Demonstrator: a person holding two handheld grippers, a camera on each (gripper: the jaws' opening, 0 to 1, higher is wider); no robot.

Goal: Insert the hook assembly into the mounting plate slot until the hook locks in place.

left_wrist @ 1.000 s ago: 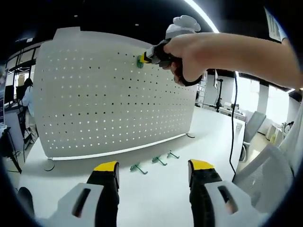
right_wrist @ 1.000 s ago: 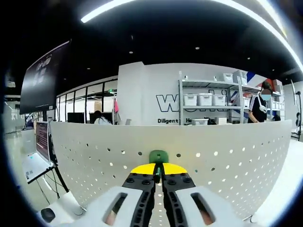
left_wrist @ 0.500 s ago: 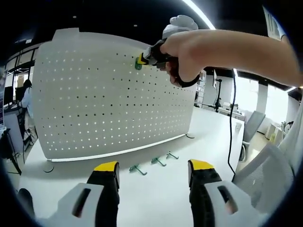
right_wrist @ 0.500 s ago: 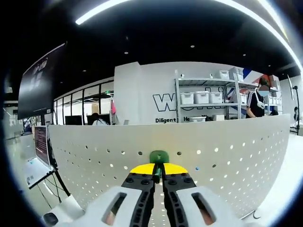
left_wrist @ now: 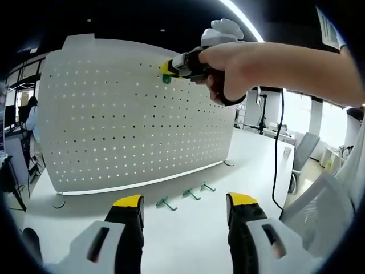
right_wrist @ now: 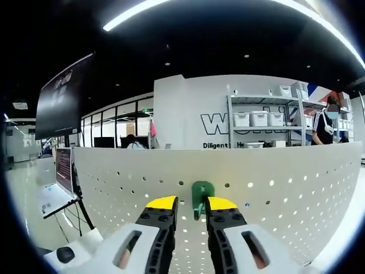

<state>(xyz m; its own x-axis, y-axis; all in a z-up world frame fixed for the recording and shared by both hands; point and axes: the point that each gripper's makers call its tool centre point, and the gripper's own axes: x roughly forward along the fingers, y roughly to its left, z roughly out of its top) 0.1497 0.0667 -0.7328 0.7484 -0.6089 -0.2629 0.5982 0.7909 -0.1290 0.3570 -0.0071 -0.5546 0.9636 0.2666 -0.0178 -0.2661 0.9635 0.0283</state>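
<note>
Pegboard panel [left_wrist: 137, 125]: white, matt, smooth sheet pierced with holes. Hook [right_wrist: 201, 197] ahead of the right gripper [right_wrist: 191, 204]: green, smooth, plastic-looking. Surface [left_wrist: 188, 228] beneath the left gripper [left_wrist: 185, 201]: white, smooth, faintly glossy. Gripper tips: yellow pads, matt.

Green hook [right_wrist: 202, 196] seated in white perforated plate [right_wrist: 296, 188] near its top edge — three more hooks [left_wrist: 185, 197] flat below.

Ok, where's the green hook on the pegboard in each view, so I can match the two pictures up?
Left gripper view: the green hook sits near the pegboard's top edge, at the tip of the right hand-held gripper.
Right gripper view: the hook is low centre, between the open jaws, seated on the board.
Shared landmark: the white pegboard's top edge, just above the hook.
</note>
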